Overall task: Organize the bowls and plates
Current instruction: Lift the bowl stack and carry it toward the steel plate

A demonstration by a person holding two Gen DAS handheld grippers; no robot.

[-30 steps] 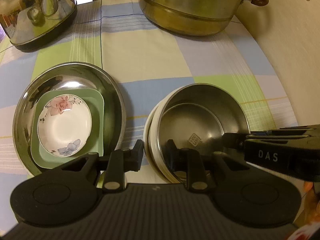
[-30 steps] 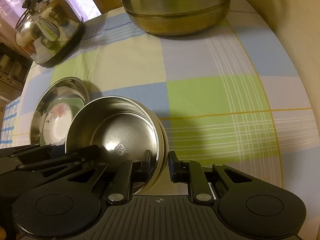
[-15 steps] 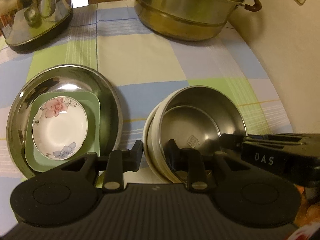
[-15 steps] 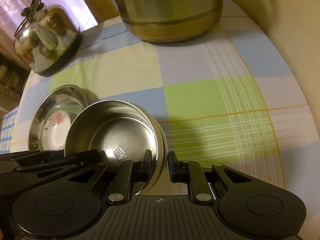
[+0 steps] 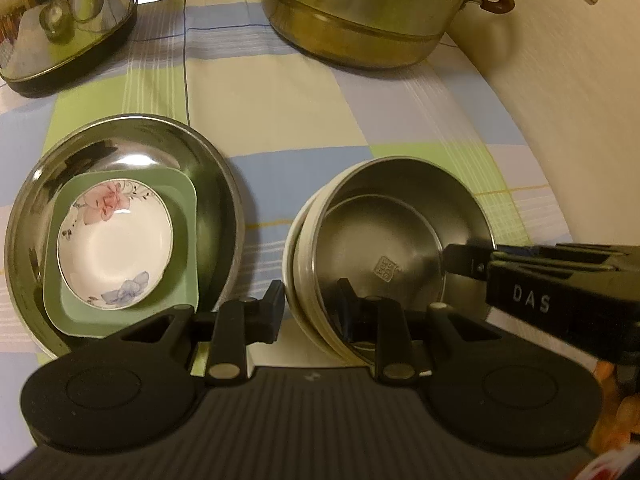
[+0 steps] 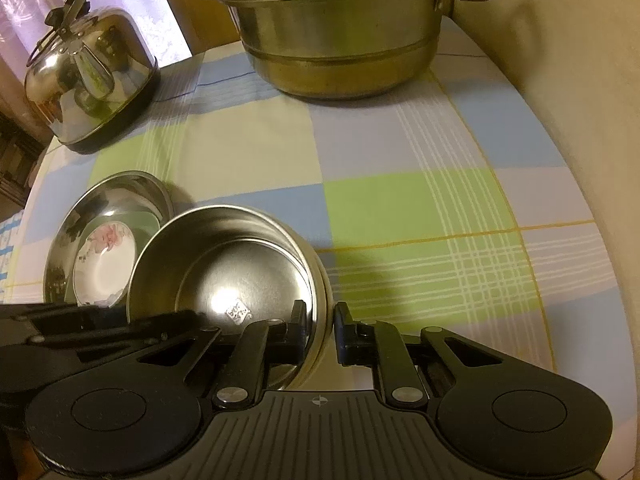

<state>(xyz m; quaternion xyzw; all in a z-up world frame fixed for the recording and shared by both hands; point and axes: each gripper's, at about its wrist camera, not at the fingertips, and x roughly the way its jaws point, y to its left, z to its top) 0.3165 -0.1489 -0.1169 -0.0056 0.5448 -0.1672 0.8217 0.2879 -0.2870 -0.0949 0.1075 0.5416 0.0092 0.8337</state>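
Two black claws meet at one stack of bowls on the bench, which is covered in a checked cloth [image 6: 400,152] of blue, green and cream squares. Between the fingers of the left claw [image 5: 310,306] sits the near-left rim of the stack: a round stainless-steel bowl [image 5: 404,216] nested inside a cream-white bowl [image 5: 298,236], one finger outside the cream wall and the other down inside the steel one, so that claw is pinching both rims together. At the stack's right side the right claw [image 6: 320,330] straddles the rim in the same way, one finger inside the steel bowl and one outside, its jaws closing on the rim. Just left of the left claw lies a wide, shallow stainless-steel plate [image 5: 212,184]; in it rests a square pale-green dish [image 5: 182,240], and on that a small round white saucer with pink and blue flowers [image 5: 116,248]. Well beyond both claws, at the far edge of the bench, stand a shiny steel kettle with a black base [image 6: 92,92] on the left and a large tiered steel steamer pot with brown handles [image 6: 340,40] on the right, close to the cream wall [image 6: 560,60].
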